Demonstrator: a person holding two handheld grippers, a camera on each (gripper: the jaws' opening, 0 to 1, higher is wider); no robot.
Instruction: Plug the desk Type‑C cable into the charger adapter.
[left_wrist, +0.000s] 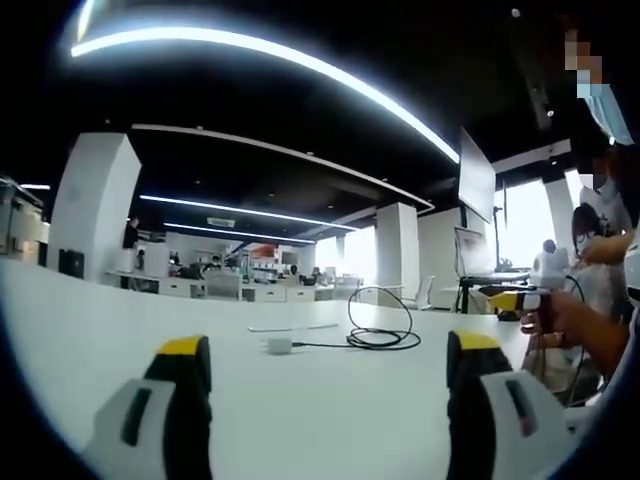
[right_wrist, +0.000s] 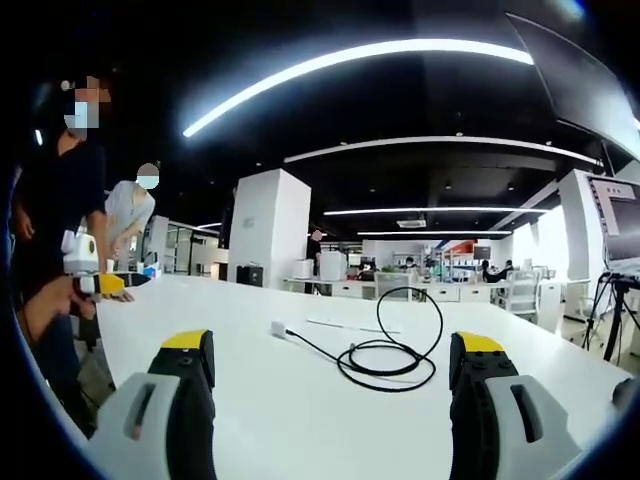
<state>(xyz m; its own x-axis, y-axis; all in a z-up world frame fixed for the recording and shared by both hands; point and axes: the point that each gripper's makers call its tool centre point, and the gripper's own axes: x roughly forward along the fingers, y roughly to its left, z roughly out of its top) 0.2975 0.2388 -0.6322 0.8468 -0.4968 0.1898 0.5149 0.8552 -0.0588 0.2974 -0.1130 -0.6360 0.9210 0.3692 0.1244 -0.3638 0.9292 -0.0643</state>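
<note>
Both my left fingers (left_wrist: 330, 400) and right fingers (right_wrist: 330, 400) stand apart, empty, above the white worktop (right_wrist: 300, 420), the coiled cable (right_wrist: 390, 360) and adapter (left_wrist: 278, 345) lying ahead.

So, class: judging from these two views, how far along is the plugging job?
Nothing looks done yet. The black cable lies coiled on the white table, and the small white charger adapter sits at its end; whether they are joined is too small to tell. Nothing is in hand: the left gripper and right gripper are open and empty. Reaching, grasping and plugging remain.
</note>
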